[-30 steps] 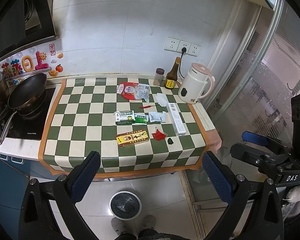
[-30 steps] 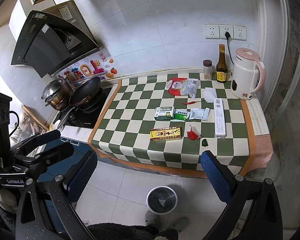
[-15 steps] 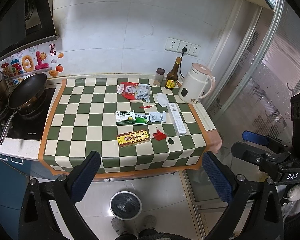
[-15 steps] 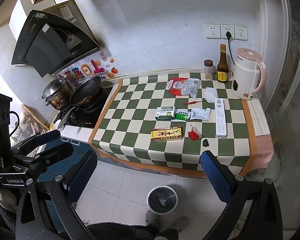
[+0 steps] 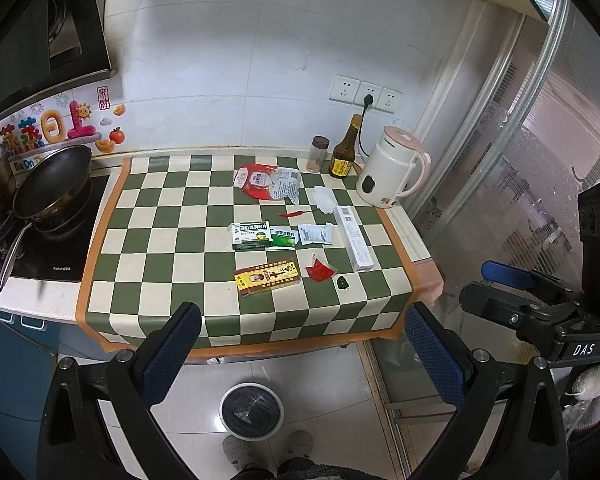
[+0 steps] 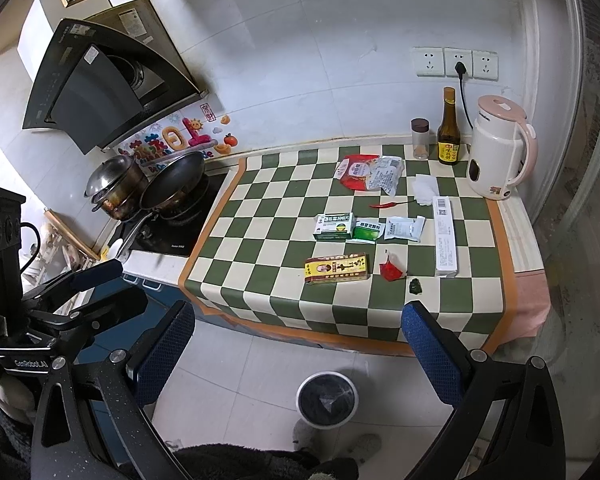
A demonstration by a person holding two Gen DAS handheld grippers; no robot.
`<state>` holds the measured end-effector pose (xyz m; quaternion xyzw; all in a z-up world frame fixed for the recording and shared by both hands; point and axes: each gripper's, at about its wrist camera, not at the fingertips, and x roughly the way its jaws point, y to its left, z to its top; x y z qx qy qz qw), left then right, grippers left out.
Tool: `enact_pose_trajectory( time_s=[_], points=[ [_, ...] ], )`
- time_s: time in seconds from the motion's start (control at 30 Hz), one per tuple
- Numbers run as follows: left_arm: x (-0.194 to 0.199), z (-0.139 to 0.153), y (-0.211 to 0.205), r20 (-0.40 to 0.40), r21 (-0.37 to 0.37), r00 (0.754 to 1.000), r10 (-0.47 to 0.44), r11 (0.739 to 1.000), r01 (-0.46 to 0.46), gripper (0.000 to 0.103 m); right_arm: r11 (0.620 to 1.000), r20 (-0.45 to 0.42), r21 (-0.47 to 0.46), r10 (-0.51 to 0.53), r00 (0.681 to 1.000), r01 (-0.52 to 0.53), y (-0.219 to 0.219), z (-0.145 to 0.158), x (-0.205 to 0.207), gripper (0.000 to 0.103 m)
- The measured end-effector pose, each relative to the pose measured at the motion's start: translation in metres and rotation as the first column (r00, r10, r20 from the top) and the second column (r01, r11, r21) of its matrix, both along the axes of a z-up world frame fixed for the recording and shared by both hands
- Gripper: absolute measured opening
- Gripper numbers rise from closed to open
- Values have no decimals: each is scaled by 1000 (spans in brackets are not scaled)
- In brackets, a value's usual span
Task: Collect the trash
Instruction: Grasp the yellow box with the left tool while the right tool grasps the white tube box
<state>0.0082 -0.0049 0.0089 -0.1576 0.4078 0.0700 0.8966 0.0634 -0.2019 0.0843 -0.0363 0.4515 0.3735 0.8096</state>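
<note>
Left wrist view: right claw (image 5: 512, 288) body reads "DAS".

Three boxes (image 5: 251, 235), four packets (image 5: 266, 181) (one chili (image 5: 293, 213)), one bin (image 5: 251, 410)

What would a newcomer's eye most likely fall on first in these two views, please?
Probably the green-and-cream checkered mat on the counter, with packets strewn over its right half, notably the yellow-and-red box nearest the front edge. Next, the bin on the floor below, framed between the open left gripper.
</note>
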Motion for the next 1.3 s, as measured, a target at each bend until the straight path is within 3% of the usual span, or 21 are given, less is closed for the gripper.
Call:
enact_pose_trajectory(
  time_s=[0.17,0.27,0.37,0.47,0.53,0.63,0.73,0.9,1.03,1.07,1.13,1.17,1.2,1.3],
  points=[
    [7,-5,12,-1,8,1000,-1,1000,1,103,999,-11,21,-24,1000,24,6,-3,-2,103],
    [19,-15,15,-8,157,999,39,987,-37,103,994,-21,42,-97,995,98,1,-7,8,103],
    [51,-48,13,-64,394,997,54,919,-24,103,975,-18,-6,-224,974,224,-4,-22,19,103],
    [89,-97,21,-188,480,982,8,873,85,103,949,-68,-56,-315,947,311,-13,-55,46,103],
    [120,-140,20,-314,494,949,-37,847,197,103,932,-116,-93,-359,926,350,-21,-84,66,103],
    [158,-195,13,-437,490,893,-110,803,339,103,897,-166,-174,-433,886,406,-32,-134,101,103],
    [198,-251,3,-557,452,807,-195,744,492,103,867,-186,-244,-481,857,434,-46,-182,143,103],
    [253,-327,1,-720,314,638,-274,691,651,103,854,-254,-345,-484,837,390,-55,-258,221,102],
    [279,-359,2,-779,265,558,-286,657,706,103,869,-307,-374,-445,841,323,-51,-301,272,102],
    [283,-355,4,-757,247,571,-317,670,700,101,875,-322,-372,-434,842,309,-50,-310,284,102],
    [291,-350,11,-744,190,577,-337,720,667,90,884,-340,-370,-416,843,287,-44,-320,299,102],
    [293,-346,14,-734,153,579,-354,745,649,82,887,-346,-370,-407,845,275,-41,-322,303,102],
    [293,-341,18,-718,103,589,-371,780,617,66,893,-354,-368,-391,849,259,-35,-327,310,102],
    [289,-332,36,-713,123,658,-244,880,459,65,901,-361,-373,-360,860,221,-14,-337,329,102]
  ],
)
